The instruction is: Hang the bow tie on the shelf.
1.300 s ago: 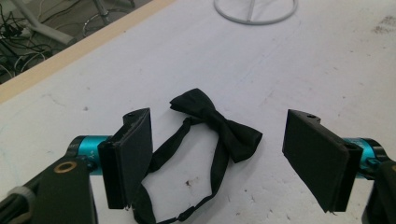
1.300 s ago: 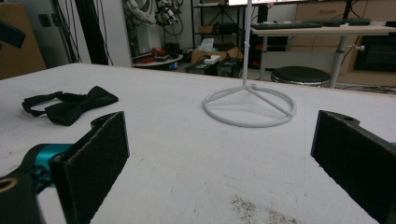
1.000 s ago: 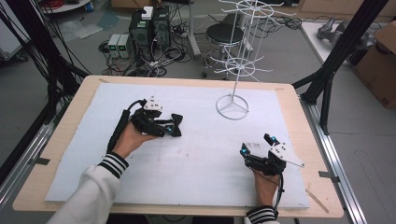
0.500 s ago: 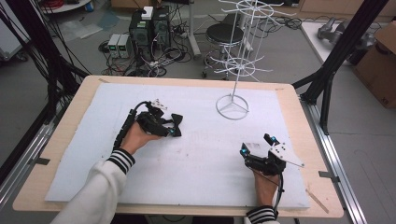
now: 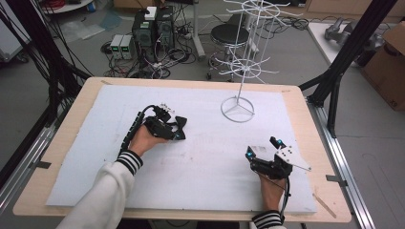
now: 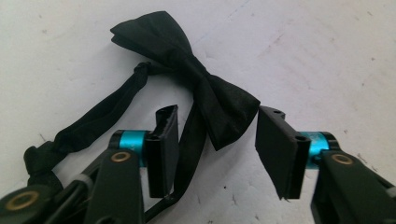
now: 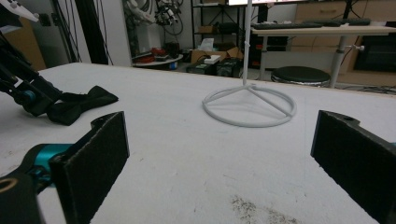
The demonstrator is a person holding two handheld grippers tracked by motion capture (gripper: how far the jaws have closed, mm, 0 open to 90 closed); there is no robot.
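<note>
While the left gripper [image 6: 217,140] sits low over the white foam-covered table [image 5: 200,167], its two black jaws have just been closing in, with one wing of the black satin bow tie [image 6: 196,84] and a bit of its strap between them. The pads aren't pressing on the fabric yet, there's a gap on both sides. So just one bow tie, lying flat at about 9 o'clock from the table's middle, with its single black elastic strap [image 6: 93,121] trailing off toward 8 o'clock in the left gripper view.

The right gripper [image 5: 262,149] rests down at around 4 o'clock on the table, jaws spread wide apart with nothing in them. One white wire display stand [image 5: 238,109] with a ring base stands at roughly 1 o'clock, well apart from the tie. Two grippers, two hands, one tie, one stand.
</note>
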